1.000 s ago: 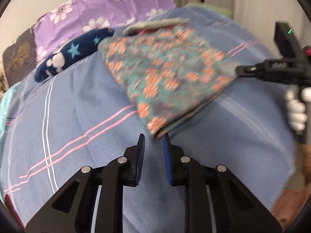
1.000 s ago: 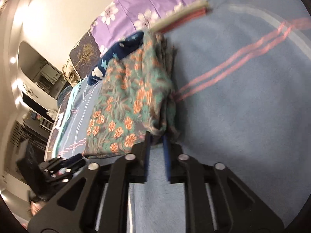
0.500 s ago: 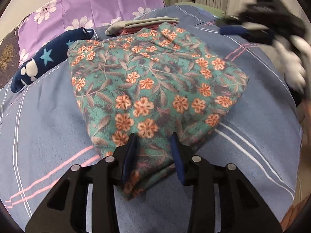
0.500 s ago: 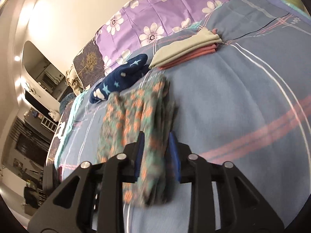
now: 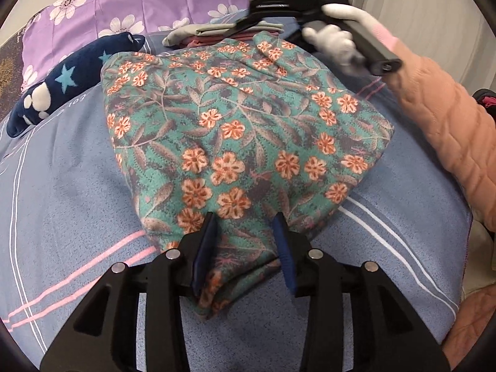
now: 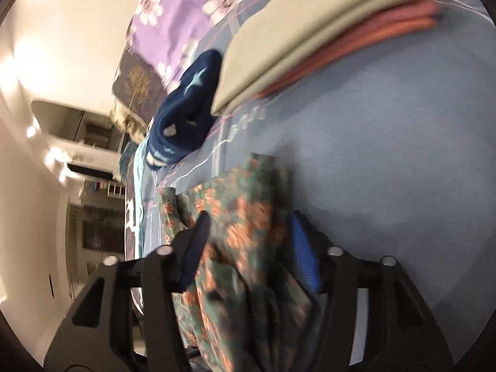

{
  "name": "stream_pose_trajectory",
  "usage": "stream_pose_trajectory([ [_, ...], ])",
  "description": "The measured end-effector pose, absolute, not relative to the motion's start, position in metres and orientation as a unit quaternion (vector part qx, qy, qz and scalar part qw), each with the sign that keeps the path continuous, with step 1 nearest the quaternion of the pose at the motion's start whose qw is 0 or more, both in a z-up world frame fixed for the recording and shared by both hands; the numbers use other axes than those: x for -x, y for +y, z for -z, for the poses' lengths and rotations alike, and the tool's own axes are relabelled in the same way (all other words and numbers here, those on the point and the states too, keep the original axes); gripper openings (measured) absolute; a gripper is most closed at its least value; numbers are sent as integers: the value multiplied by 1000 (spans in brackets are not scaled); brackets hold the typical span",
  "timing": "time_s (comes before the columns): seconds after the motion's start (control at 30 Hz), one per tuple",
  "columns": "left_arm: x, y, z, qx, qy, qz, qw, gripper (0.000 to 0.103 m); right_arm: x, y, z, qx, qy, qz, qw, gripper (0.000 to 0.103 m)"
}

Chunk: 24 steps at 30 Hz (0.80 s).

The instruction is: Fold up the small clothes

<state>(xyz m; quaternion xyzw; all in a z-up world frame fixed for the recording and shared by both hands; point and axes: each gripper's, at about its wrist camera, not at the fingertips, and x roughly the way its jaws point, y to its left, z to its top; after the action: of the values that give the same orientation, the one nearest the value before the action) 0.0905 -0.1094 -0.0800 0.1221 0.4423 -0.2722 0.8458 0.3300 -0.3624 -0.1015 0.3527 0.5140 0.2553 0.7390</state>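
A teal garment with orange flowers (image 5: 241, 130) lies folded on the blue bedsheet (image 5: 77, 192). My left gripper (image 5: 246, 226) is open, with the garment's near corner lying between its fingers. My right gripper (image 6: 248, 226) is open too, and the garment's far edge (image 6: 248, 217) sits loosely between its fingers. The right gripper shows in the left wrist view (image 5: 248, 24) at the garment's far side, held by a white-gloved hand (image 5: 334, 40).
A stack of folded beige and red clothes (image 6: 325, 40) lies just beyond the garment. A navy star-patterned piece (image 5: 71, 74) lies at the left. A purple flowered pillow (image 5: 130, 3) is at the back. The person's pink sleeve (image 5: 449, 130) crosses the right side.
The garment was lowered onto the bed. Both grippers opened from shut. The right gripper swung from the garment's right edge to its far side, near the folded stack.
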Motion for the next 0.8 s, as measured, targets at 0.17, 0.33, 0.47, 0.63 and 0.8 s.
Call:
stream_pose_trajectory([
  [0.17,-95,-110,79,-125,441,274,846,41,-321,-348,64,-291,425,-254,818,5],
  [0.33,-94,-110,80,-127,438,277,846,41,-317,-348,68,-195,435,-139,868,13],
  [0.47,-92,-107,81,-123,432,277,849,41,-299,-362,59,-200,412,-109,882,14],
  [0.63,-88,-107,81,-125,427,276,852,41,-221,-327,20,-161,373,-243,881,16],
  [0.8,-84,-105,81,-117,420,275,857,42,-162,-290,52,-39,406,-208,889,22],
])
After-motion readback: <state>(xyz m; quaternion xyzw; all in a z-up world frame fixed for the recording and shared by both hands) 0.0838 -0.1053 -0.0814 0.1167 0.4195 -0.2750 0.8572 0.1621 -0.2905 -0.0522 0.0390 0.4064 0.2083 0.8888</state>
